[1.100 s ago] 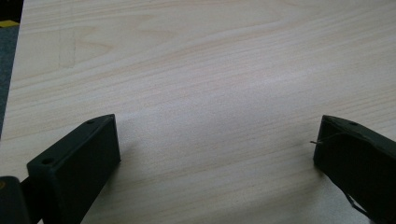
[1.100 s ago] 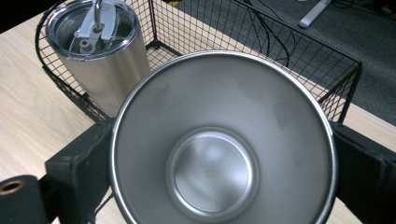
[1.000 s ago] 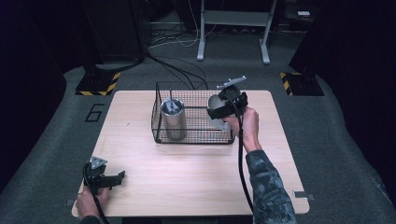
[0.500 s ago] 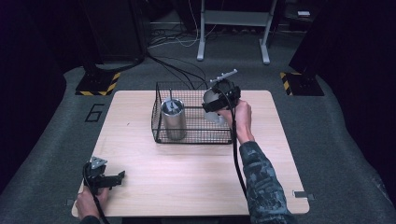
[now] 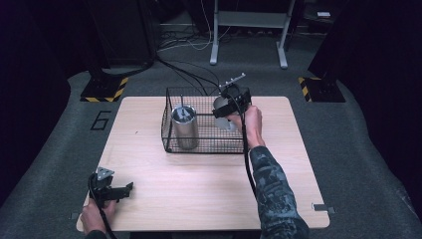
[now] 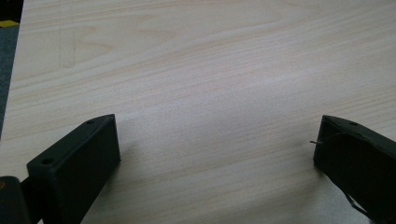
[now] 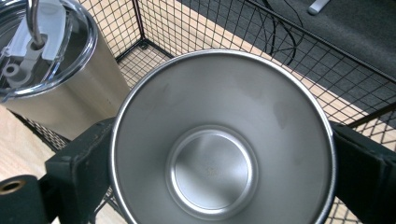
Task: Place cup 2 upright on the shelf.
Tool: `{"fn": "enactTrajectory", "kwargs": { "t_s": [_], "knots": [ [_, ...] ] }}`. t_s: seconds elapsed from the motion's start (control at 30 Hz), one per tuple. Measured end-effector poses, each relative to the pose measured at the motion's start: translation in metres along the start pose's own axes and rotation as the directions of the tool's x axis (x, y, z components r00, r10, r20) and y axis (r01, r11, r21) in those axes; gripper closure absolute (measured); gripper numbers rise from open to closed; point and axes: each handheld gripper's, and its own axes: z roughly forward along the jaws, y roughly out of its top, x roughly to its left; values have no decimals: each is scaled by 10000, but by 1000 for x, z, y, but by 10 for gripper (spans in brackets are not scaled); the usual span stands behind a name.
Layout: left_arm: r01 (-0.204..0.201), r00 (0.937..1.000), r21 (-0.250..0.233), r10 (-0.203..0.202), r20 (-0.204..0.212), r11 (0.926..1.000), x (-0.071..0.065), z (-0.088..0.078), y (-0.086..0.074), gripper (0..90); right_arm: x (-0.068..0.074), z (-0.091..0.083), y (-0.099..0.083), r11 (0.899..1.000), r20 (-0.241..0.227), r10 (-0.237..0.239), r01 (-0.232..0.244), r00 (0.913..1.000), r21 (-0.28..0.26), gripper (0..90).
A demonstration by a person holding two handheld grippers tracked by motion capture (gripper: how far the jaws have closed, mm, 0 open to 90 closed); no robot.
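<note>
An open steel cup [image 7: 223,140] is clamped by the right gripper [image 5: 230,105] above the black wire basket [image 5: 199,147]; beside it a lidded steel tumbler [image 5: 183,127] stands inside. The left gripper [image 6: 215,158] is spread, empty.

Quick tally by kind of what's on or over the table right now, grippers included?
Wire basket: 1
Lidded steel tumbler, standing in the basket: 1
Open steel cup, held in the right gripper over the basket: 1
Grippers, with the left gripper: 2
Total: 5
</note>
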Motion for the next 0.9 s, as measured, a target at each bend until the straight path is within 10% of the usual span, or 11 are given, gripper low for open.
{"fn": "enactTrajectory", "kwargs": {
  "t_s": [0.9],
  "knots": [
    [24,10000,-6,-24,4,10000,0,0,0,3,0,55,-2,9971,-166,44,-31,9999,756,54]
  ]
}}
